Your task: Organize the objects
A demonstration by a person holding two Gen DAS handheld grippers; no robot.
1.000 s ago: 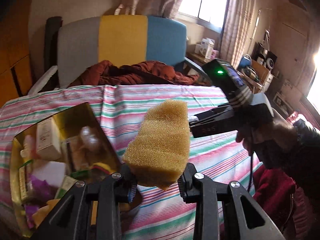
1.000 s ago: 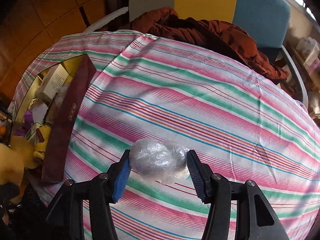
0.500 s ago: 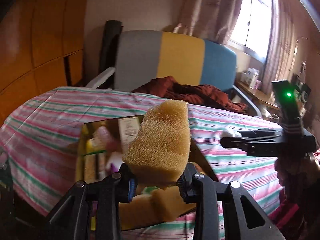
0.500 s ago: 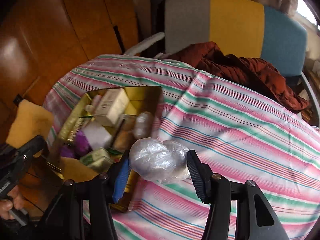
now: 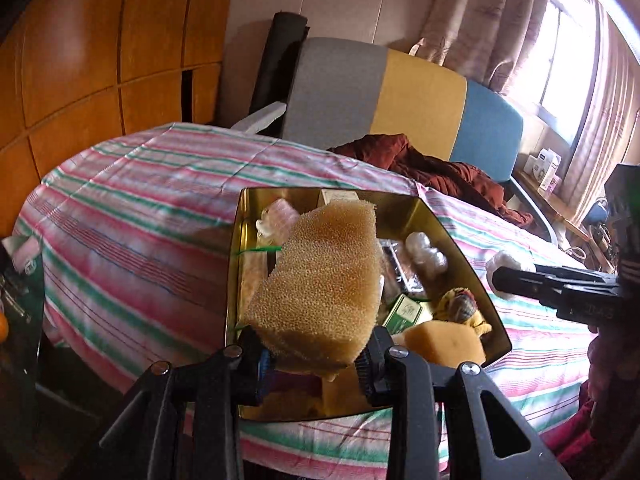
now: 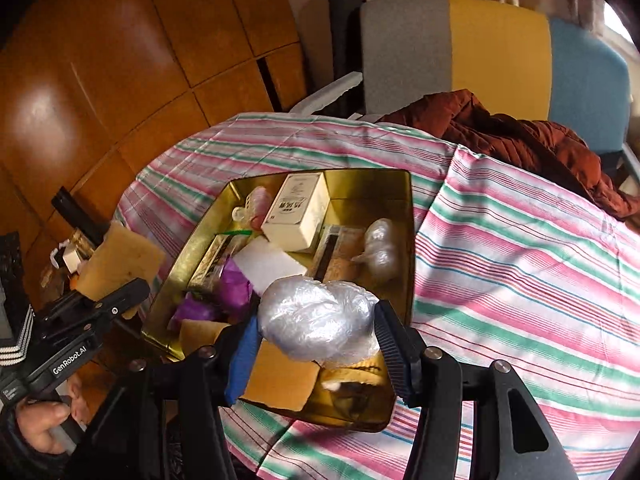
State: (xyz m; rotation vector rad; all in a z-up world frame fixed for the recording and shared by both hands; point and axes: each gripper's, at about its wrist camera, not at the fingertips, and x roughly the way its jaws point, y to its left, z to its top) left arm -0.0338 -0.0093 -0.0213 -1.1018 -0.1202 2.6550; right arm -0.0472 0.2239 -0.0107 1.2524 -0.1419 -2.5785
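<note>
In the left wrist view, the left gripper (image 5: pixel 316 362) is clenching its jaws on a yellow sponge (image 5: pixel 320 284), which is hanging over the gold tin (image 5: pixel 460 248) sitting on the striped counter (image 5: pixel 132 216). In the right wrist view, the right gripper (image 6: pixel 316 354) is squeezing a plastic-wrapped bundle (image 6: pixel 316 322) over the tin's 6 o'clock end, with a cream box (image 6: pixel 298 212) lying toward 12 o'clock.

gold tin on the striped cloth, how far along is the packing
Mostly done, it seems: the gold tin already holds a cream carton, a white block, another wrapped bundle and a sponge. In hand: the left gripper grips a tan sponge, and the right gripper a plastic-wrapped bundle, both held above the tin. Left: releasing both inside. The striped cloth shows nothing else loose.
</note>
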